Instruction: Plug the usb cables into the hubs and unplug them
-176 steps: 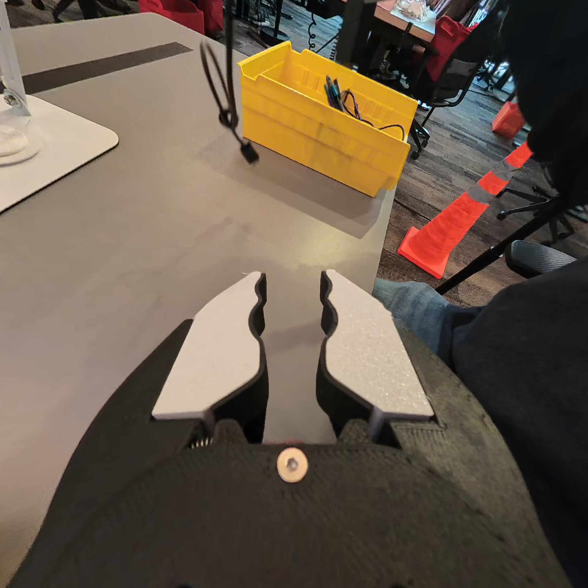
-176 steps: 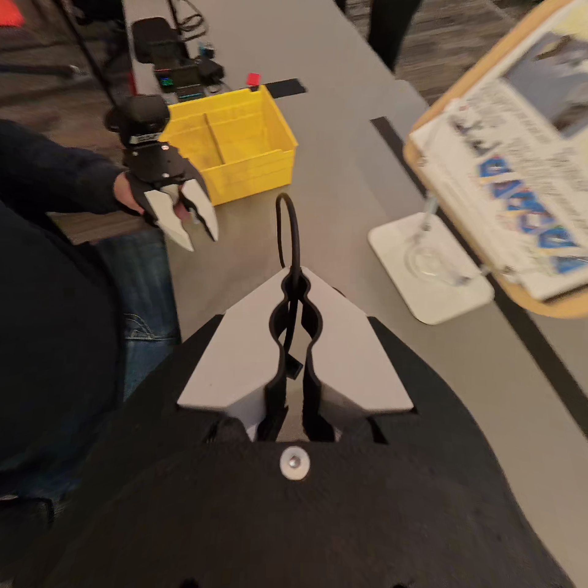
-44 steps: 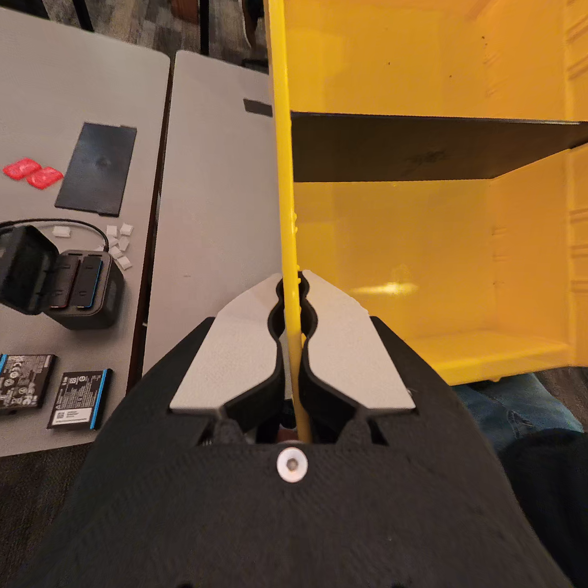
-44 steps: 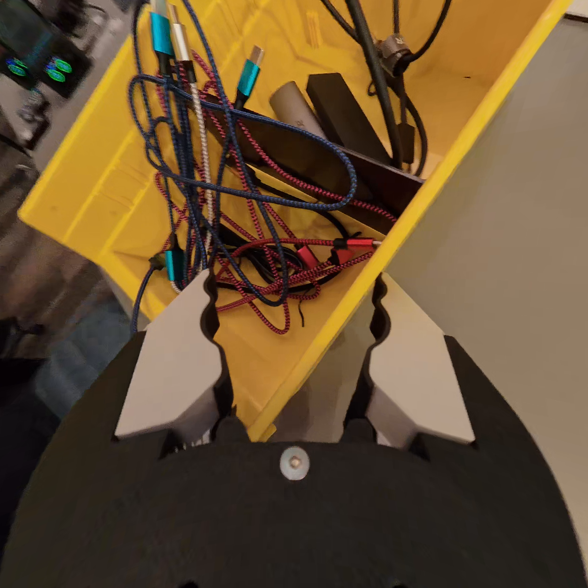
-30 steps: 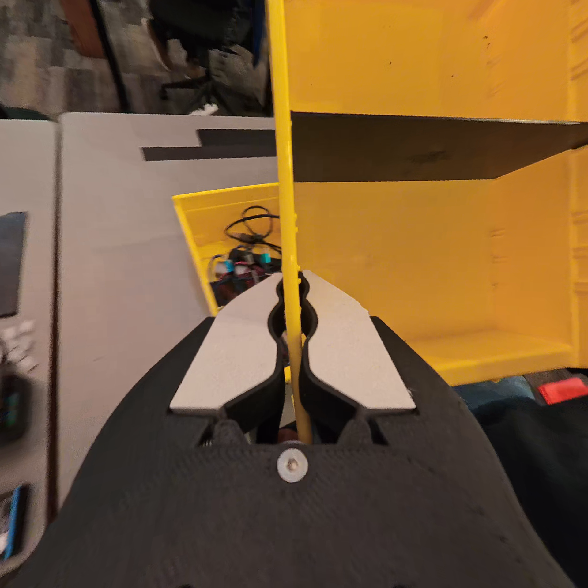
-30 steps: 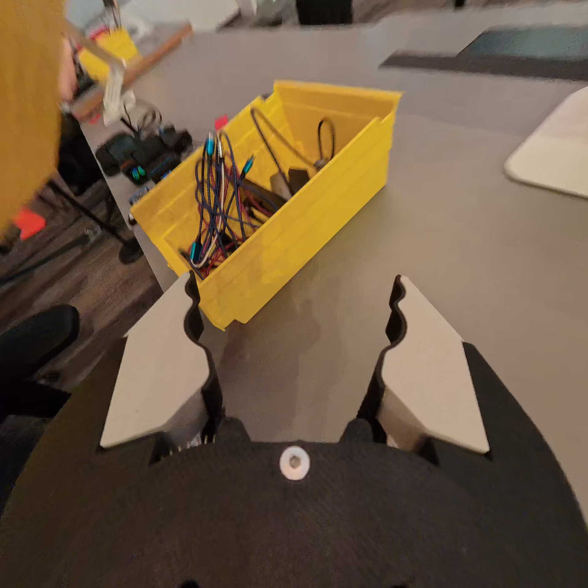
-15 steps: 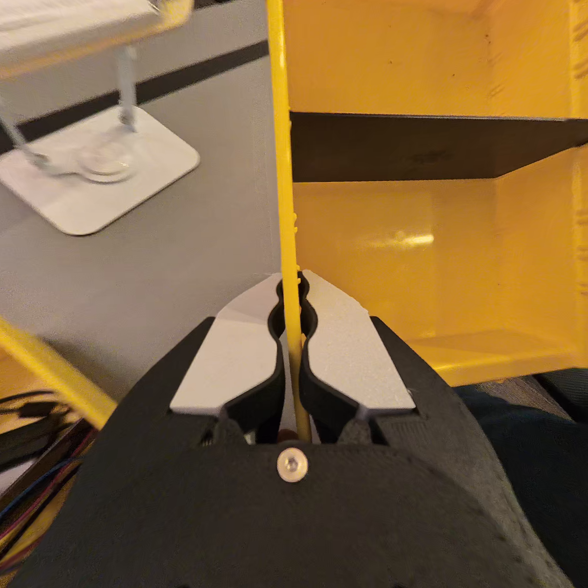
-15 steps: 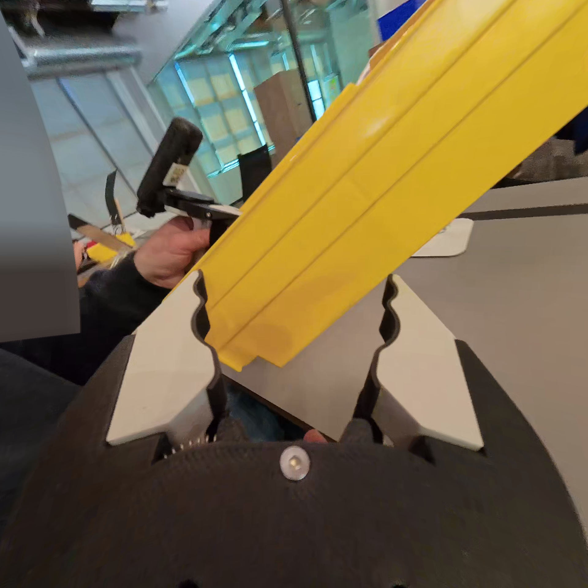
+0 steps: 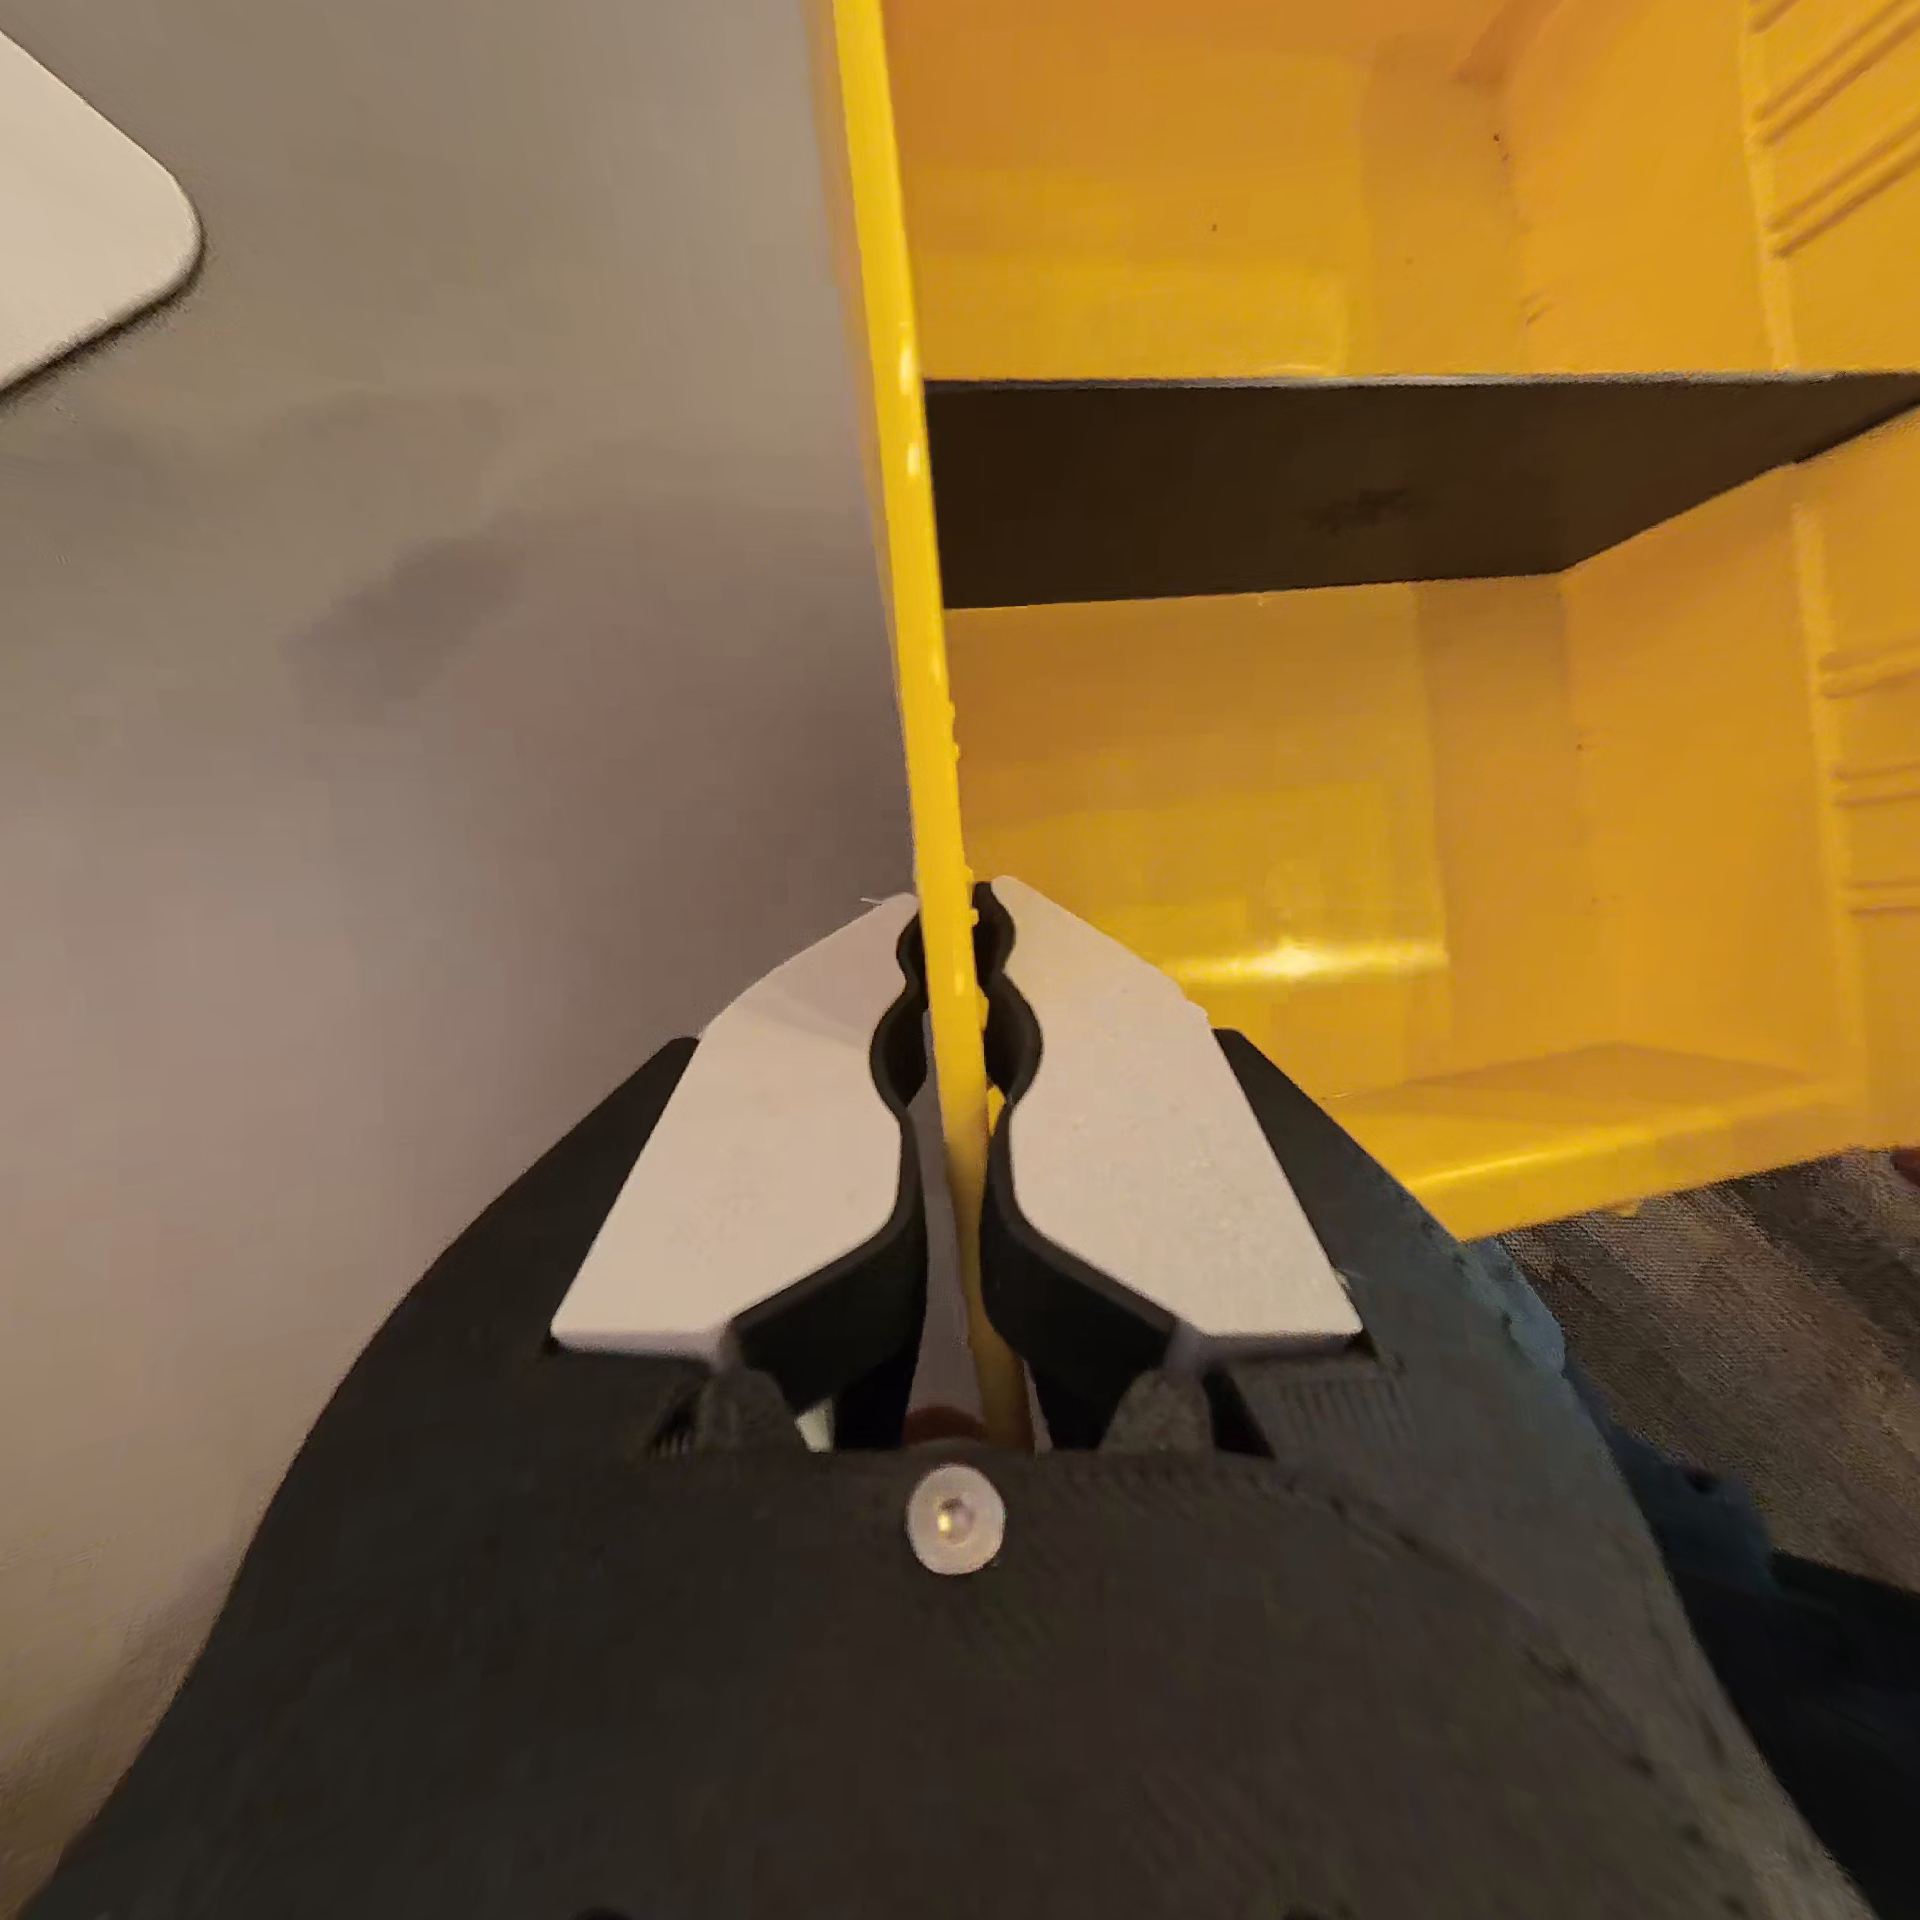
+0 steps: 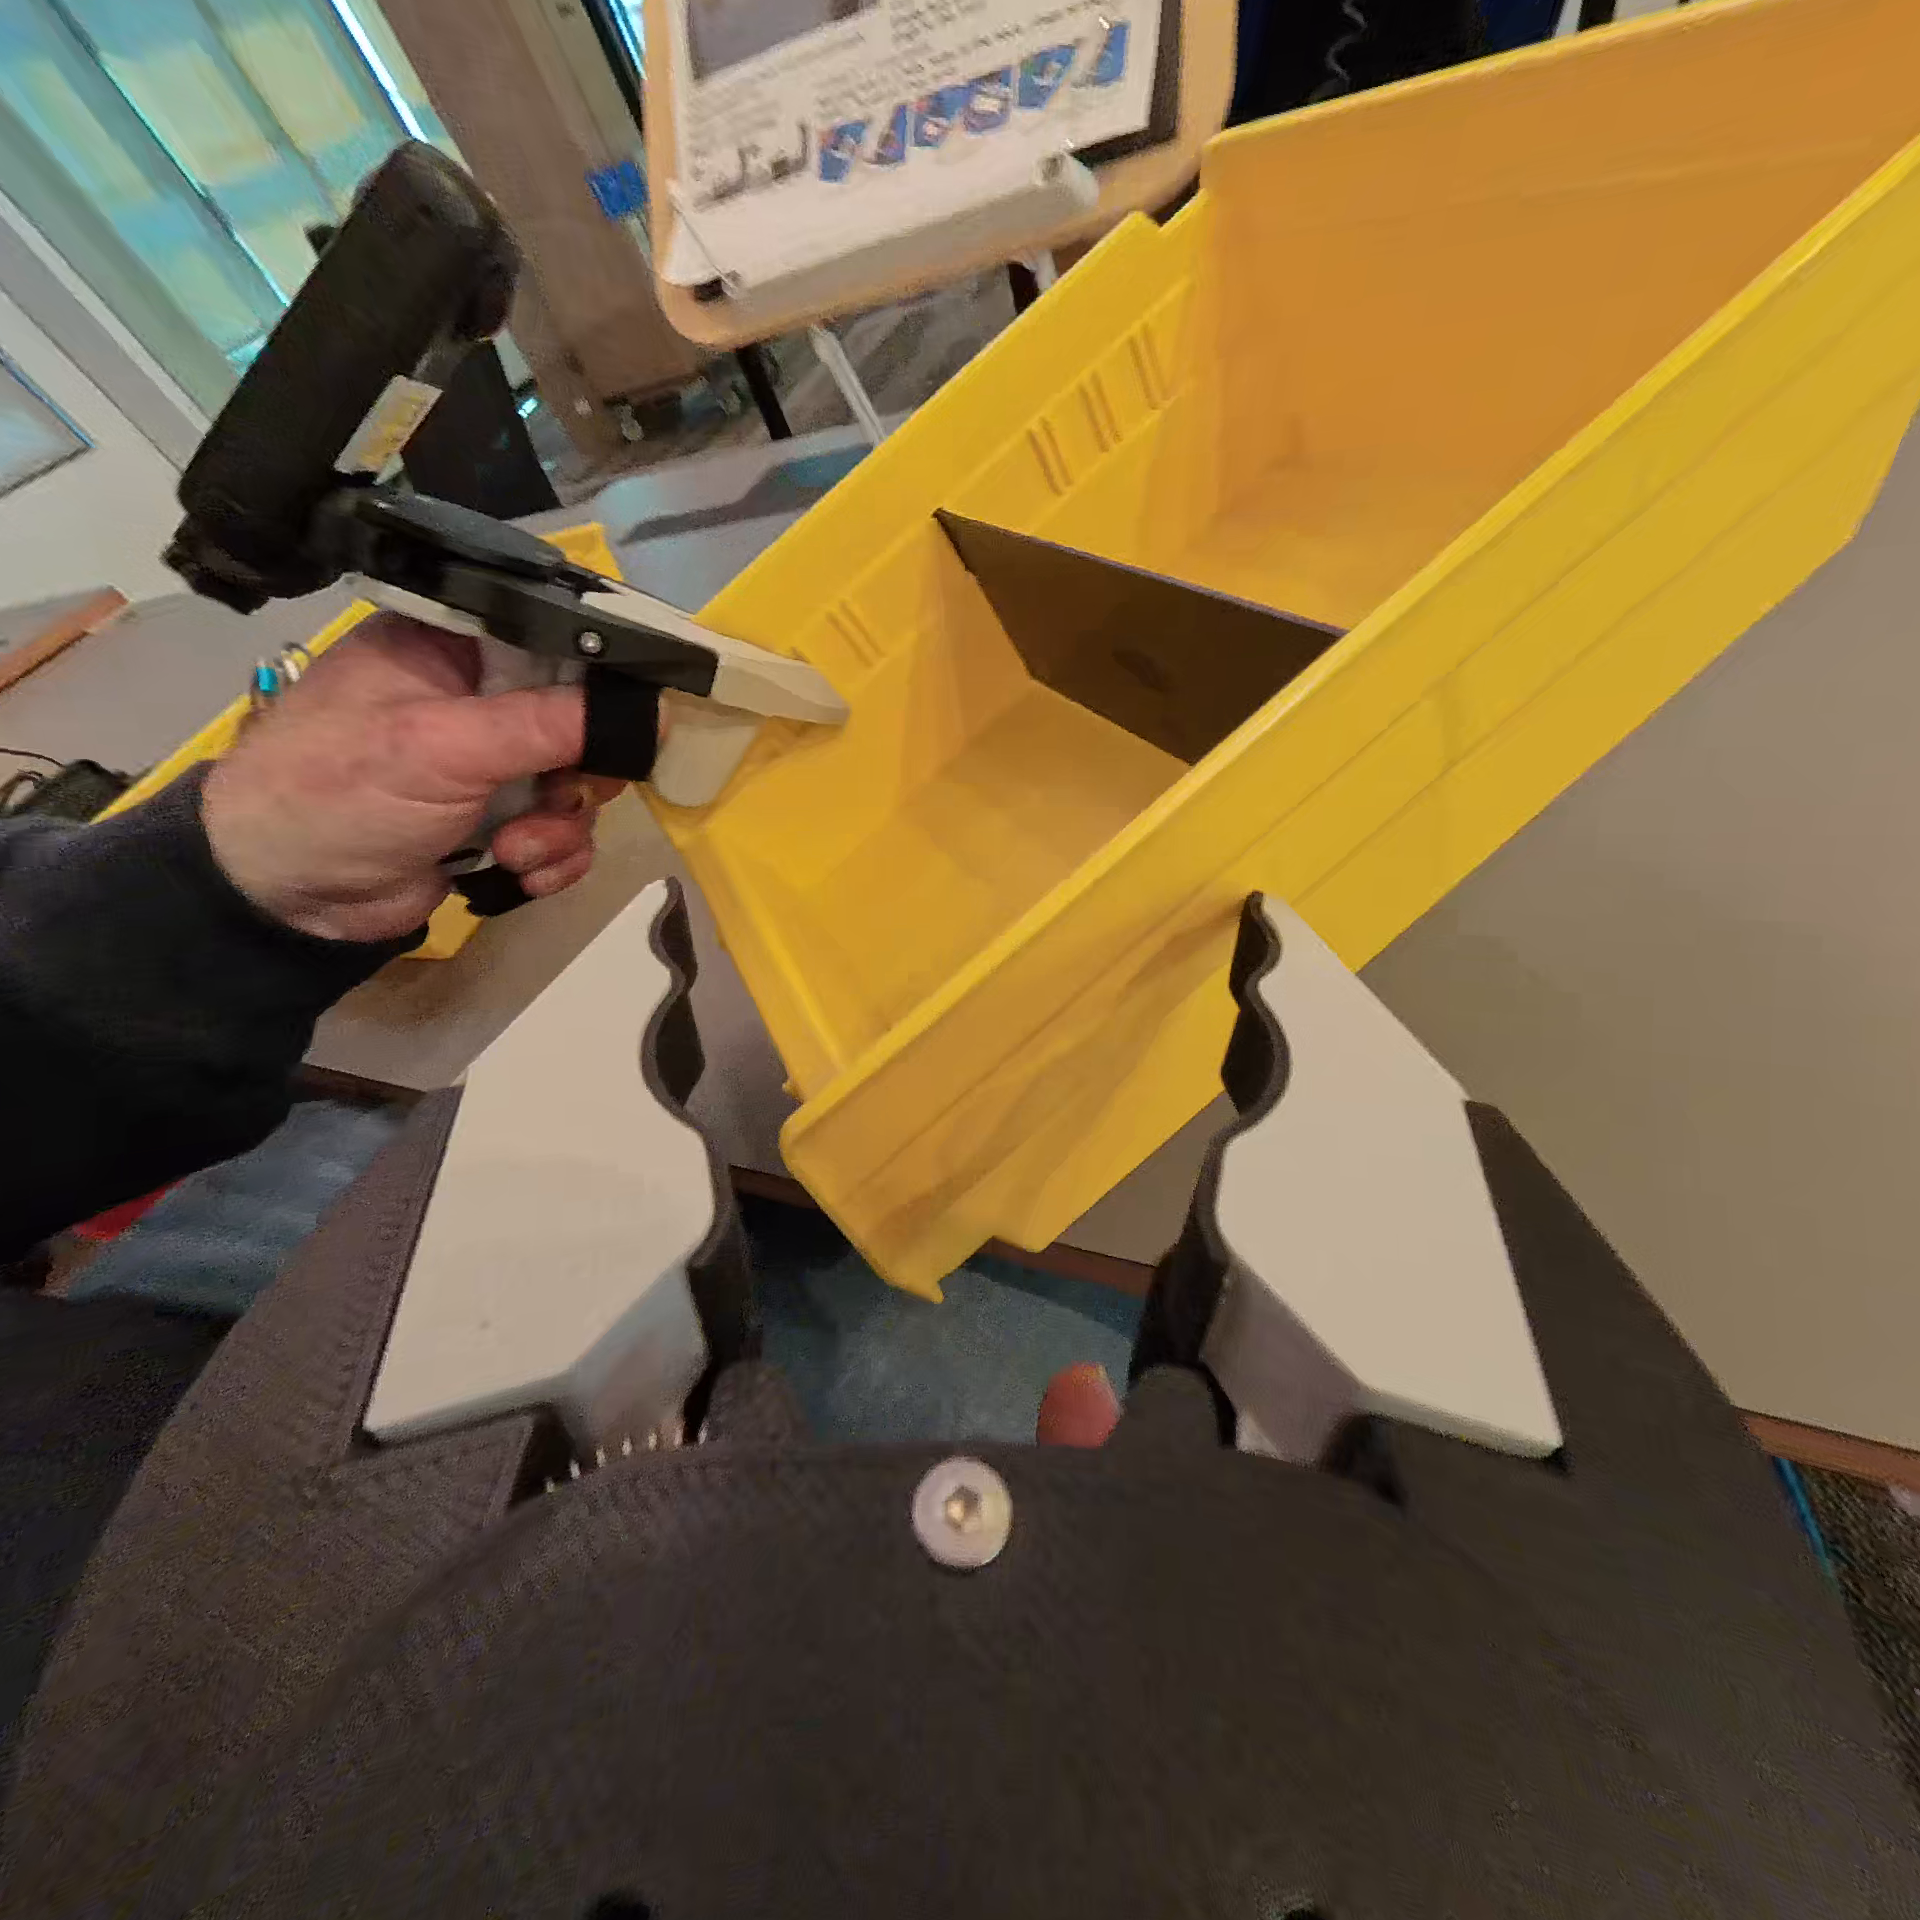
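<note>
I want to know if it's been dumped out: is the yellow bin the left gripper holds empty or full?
Empty. The yellow bin shows bare floor either side of its black divider; left gripper clamps its wall.

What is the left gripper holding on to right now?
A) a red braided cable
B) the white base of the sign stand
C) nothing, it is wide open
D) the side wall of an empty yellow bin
D: the left gripper is shut on the thin side wall of the yellow bin, whose two compartments, split by a dark divider, hold nothing; the right wrist view shows the same pinch.
</note>
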Tool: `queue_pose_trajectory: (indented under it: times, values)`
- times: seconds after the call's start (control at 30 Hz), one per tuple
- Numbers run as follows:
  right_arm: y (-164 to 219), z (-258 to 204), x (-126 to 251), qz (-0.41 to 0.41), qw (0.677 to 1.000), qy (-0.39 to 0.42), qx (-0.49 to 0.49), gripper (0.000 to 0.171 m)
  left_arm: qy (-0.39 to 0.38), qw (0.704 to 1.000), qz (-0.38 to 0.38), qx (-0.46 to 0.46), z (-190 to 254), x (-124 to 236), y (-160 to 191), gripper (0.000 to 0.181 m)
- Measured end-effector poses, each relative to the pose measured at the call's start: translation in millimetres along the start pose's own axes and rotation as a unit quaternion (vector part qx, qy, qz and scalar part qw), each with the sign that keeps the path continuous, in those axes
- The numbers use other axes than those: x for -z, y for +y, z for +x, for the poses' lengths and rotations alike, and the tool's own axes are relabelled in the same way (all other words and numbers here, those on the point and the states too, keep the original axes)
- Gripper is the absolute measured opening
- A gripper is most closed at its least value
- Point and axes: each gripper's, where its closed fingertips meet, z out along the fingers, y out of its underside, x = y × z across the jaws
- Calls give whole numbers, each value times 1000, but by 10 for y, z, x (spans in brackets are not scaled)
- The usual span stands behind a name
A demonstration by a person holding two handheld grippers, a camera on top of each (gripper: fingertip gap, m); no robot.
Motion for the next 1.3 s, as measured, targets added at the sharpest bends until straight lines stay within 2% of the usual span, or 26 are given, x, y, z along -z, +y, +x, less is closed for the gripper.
queue_pose_trajectory:
  times: [0.2,0.43,0.57,0.7,0.77,0.83,0.9,1.0,1.13,1.23,1.3]
  values:
    - [147,496,-93,-59,997,44,10,98,20,999,-48,14,217,-350,250,14]
    - [374,1048,-124,-117,989,94,12,87,74,995,-60,0,698,-445,331,51]
    - [349,1427,-80,-135,982,125,37,63,149,986,-73,20,1010,-450,342,62]
    - [309,1866,-2,-173,969,153,85,17,224,971,-79,31,1275,-421,354,67]
    - [291,1992,-6,-183,964,162,105,9,249,966,-58,33,1310,-328,287,54]
    - [275,2066,-5,-196,959,168,120,5,275,960,-28,35,1318,-142,172,52]
    - [257,2106,-14,-195,960,160,119,5,269,963,-16,24,1208,91,134,53]
    - [238,2171,-10,-197,960,154,125,5,184,983,16,3,688,557,152,44]
    - [211,2268,0,-197,960,152,125,5,-26,999,39,21,-513,1395,437,45]
    - [184,2376,30,-197,960,160,123,5,-228,972,27,44,-1535,2164,935,50]
    - [165,2463,63,-195,959,167,119,5,-315,946,2,78,-2018,2592,1348,57]
